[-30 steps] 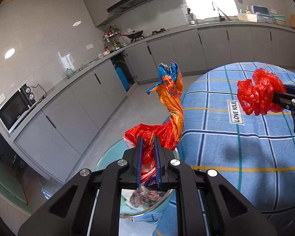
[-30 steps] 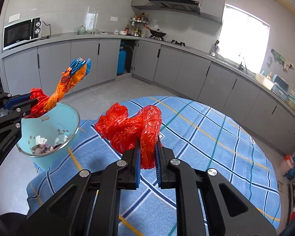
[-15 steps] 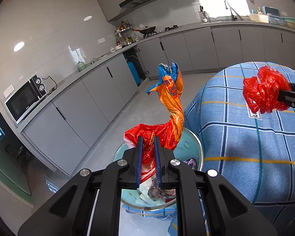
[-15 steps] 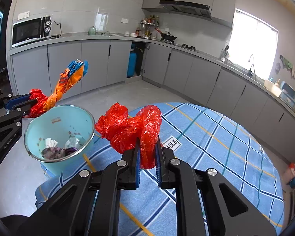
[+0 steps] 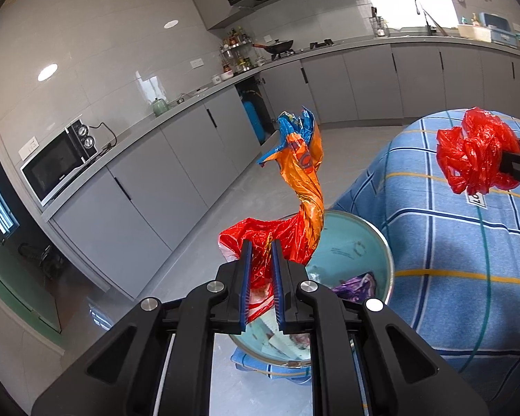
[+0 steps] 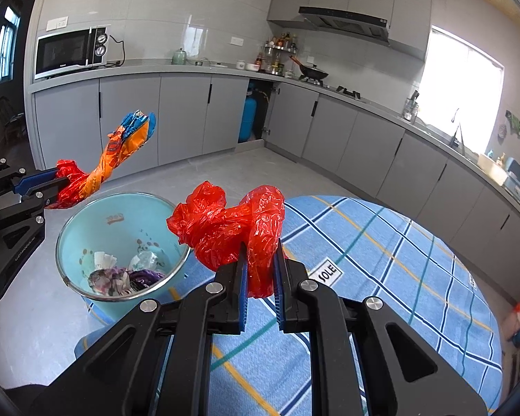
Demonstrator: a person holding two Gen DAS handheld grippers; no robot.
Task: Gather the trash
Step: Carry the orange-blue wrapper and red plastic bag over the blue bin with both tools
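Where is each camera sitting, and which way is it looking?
Left wrist view: sits on the left claw, looking along it and down at the teal bin; its own black fingers pinch an orange snack wrapper.
Right wrist view: sits on the right claw, looking over the blue checked tablecloth toward the kitchen counter; its fingers pinch a red plastic bag.
Shared: both views show the bin, the tablecloth, both pieces of trash, the microwave and the other claw at the picture's edge.

Right gripper (image 6: 261, 267) clamps red plastic bag (image 6: 230, 232) over checked tablecloth (image 6: 381, 260), beside teal bin (image 6: 121, 239).
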